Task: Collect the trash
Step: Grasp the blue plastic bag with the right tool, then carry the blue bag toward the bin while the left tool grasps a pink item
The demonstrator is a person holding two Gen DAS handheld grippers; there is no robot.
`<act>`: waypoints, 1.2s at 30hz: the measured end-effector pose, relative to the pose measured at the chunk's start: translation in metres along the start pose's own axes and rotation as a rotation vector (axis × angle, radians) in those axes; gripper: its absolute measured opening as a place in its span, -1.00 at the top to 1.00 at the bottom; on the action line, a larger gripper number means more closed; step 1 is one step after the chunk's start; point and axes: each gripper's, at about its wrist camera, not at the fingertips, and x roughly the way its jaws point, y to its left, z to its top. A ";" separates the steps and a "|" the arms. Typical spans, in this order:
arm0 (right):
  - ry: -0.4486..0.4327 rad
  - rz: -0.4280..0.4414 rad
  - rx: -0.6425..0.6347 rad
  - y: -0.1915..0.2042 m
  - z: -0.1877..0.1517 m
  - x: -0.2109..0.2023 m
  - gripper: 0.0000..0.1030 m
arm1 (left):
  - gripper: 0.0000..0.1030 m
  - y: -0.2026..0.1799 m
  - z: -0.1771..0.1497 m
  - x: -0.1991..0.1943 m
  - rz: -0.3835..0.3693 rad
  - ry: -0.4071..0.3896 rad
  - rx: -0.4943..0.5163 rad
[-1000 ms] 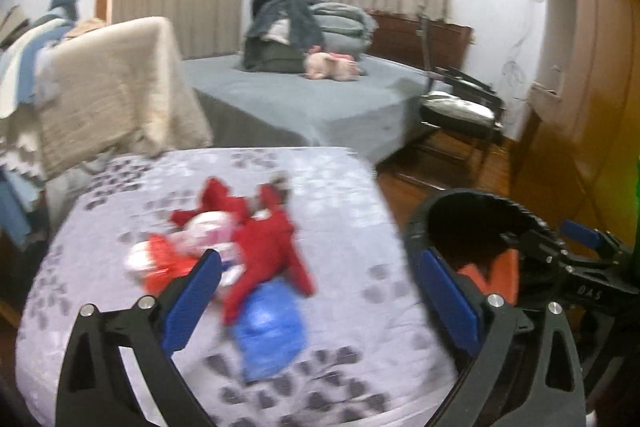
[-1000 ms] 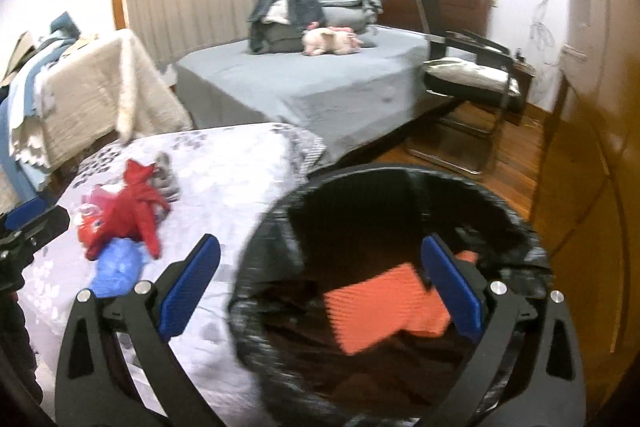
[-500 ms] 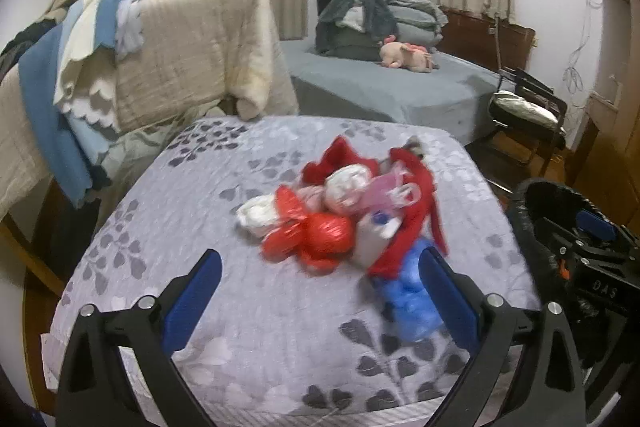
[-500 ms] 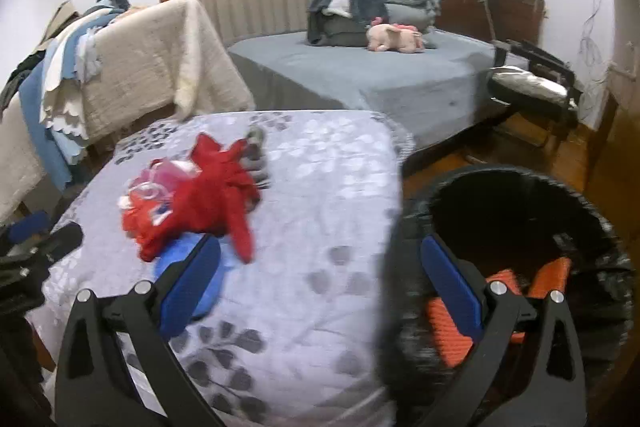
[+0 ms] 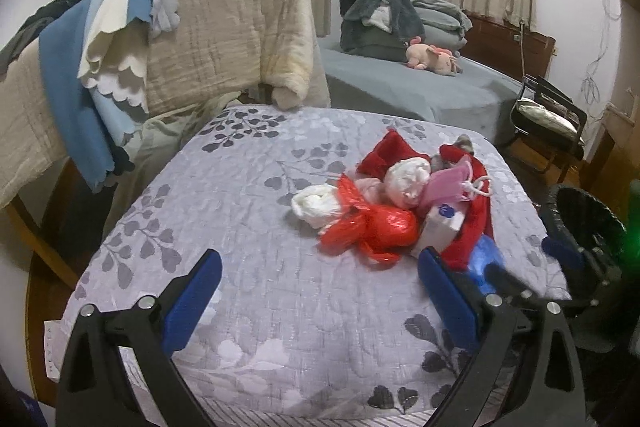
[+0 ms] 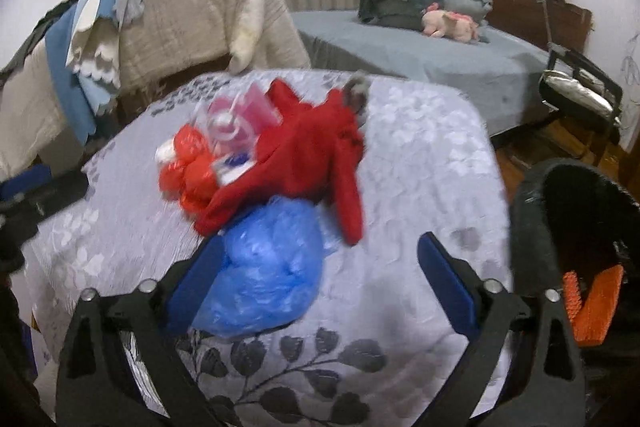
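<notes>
A heap of trash lies on the grey leaf-patterned cover (image 5: 248, 211): a red plastic bag (image 5: 380, 227), white crumpled wads (image 5: 316, 205), a pink pouch (image 5: 448, 183), a small white box (image 5: 440, 227), a red cloth (image 6: 308, 151) and a blue plastic bag (image 6: 272, 267). My left gripper (image 5: 318, 265) is open just short of the red bag, with nothing between its fingers. My right gripper (image 6: 320, 247) is open and its jaws are closing. The blue bag lies between them, close to the left finger, and is not clamped. A black lined bin (image 6: 532, 219) stands to the right with something orange (image 6: 592, 303) inside.
Blankets (image 5: 224, 39) hang over a rack at the back left. A grey bed (image 5: 420, 87) with folded clothes and a pink plush (image 5: 432, 57) lies behind. A dark chair (image 5: 548, 115) stands on the wooden floor at the right, beyond the bin (image 5: 580, 211).
Both views swung left, away from the bin and onto the heap. The right gripper came down over the blue bag. The left gripper closed in on the red bag.
</notes>
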 end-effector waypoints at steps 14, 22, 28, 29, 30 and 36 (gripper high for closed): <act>0.085 0.182 -0.014 0.008 -0.006 0.010 0.17 | -0.86 0.000 0.001 0.007 -0.015 0.020 -0.015; 0.070 0.155 -0.001 -0.016 -0.005 -0.018 0.17 | -0.86 -0.017 0.004 0.006 -0.038 0.017 -0.002; 0.030 0.108 0.040 -0.041 0.002 -0.032 0.17 | -0.79 -0.035 0.009 0.005 -0.071 0.006 0.015; 0.027 0.100 0.042 -0.044 0.004 -0.032 0.17 | -0.77 -0.038 0.011 0.006 -0.081 0.004 0.017; 0.024 0.091 0.045 -0.047 0.006 -0.033 0.17 | -0.77 -0.041 0.013 0.006 -0.085 0.002 0.019; 0.008 0.051 0.067 -0.067 0.015 -0.032 0.17 | -0.66 -0.060 0.025 0.015 -0.123 -0.009 0.038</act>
